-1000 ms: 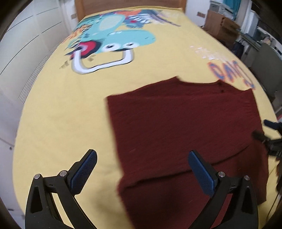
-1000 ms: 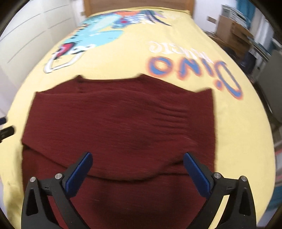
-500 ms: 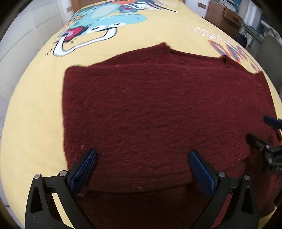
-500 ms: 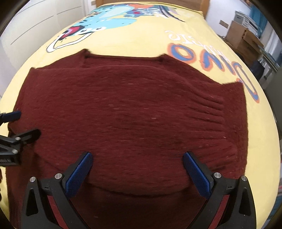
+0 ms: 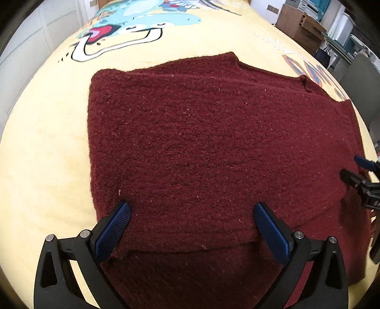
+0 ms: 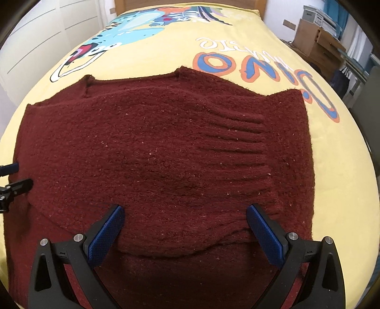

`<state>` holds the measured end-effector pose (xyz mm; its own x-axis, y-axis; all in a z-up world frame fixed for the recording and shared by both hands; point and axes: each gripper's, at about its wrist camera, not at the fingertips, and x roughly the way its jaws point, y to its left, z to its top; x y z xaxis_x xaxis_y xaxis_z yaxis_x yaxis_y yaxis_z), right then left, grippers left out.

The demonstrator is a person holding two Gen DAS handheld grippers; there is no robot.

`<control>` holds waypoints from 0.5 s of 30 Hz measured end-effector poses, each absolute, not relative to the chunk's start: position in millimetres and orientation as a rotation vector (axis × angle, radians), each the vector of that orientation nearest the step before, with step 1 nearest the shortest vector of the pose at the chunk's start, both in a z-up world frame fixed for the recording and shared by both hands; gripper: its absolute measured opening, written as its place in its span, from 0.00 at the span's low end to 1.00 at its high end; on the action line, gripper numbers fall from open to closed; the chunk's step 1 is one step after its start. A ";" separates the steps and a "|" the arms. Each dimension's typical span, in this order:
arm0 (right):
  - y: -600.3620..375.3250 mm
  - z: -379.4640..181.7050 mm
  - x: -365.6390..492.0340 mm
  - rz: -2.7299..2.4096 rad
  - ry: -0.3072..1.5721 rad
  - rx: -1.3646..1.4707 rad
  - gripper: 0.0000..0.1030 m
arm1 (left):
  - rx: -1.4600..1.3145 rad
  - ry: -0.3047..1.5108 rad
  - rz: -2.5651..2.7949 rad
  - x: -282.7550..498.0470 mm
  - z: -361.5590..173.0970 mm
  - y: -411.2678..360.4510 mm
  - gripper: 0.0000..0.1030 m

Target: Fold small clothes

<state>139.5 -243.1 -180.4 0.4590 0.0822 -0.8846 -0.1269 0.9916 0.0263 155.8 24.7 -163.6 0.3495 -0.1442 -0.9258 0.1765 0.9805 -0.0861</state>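
maroon knit sweater [image 5: 213, 147] fills frame center on the yellow bedspread [image 5: 42, 147], sleeves folded in. your left gripper [image 5: 192, 228] and right gripper [image 6: 185, 225] gape wide, probably touching. pinch one layer only and the fold slides apart.

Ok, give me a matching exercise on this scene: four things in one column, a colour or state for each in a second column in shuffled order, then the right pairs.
Things:
1. sweater
2. bedspread
3. left gripper
4. cartoon dinosaur print

Colour or state:
A. yellow, spread under everything
B. dark red knit, part folded over itself
C. light blue, at the far end of the bed
D. jaws wide open over the knit's near fold edge

Pairs: 1-B, 2-A, 3-D, 4-C
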 end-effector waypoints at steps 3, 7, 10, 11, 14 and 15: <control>-242.7 -167.2 137.6 0.127 1.094 -0.057 0.99 | -0.014 1.209 -0.213 151.4 -141.0 28.2 0.99; -257.1 -137.0 120.0 0.127 1.071 -0.036 0.99 | -0.022 1.161 -0.207 134.5 -104.5 36.0 0.99; -274.0 -117.9 97.3 0.142 1.067 0.006 0.99 | -0.003 1.159 -0.208 114.8 -87.4 43.0 0.99; -279.2 -113.3 87.7 0.142 1.066 0.012 0.99 | 0.005 1.166 -0.212 106.2 -83.7 45.4 0.99; -296.5 -104.9 55.1 0.128 1.070 0.038 0.99 | 0.022 1.193 -0.223 80.7 -81.9 50.8 0.99; -302.1 -104.5 46.4 0.123 1.074 0.047 0.99 | 0.029 1.204 -0.224 73.8 -84.4 50.8 0.99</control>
<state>46.4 -302.1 -104.5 0.4709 0.1231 -0.8736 -0.0774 0.9922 0.0981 73.8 50.8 -84.4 0.3397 -0.1565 -0.9274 0.1872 0.9776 -0.0963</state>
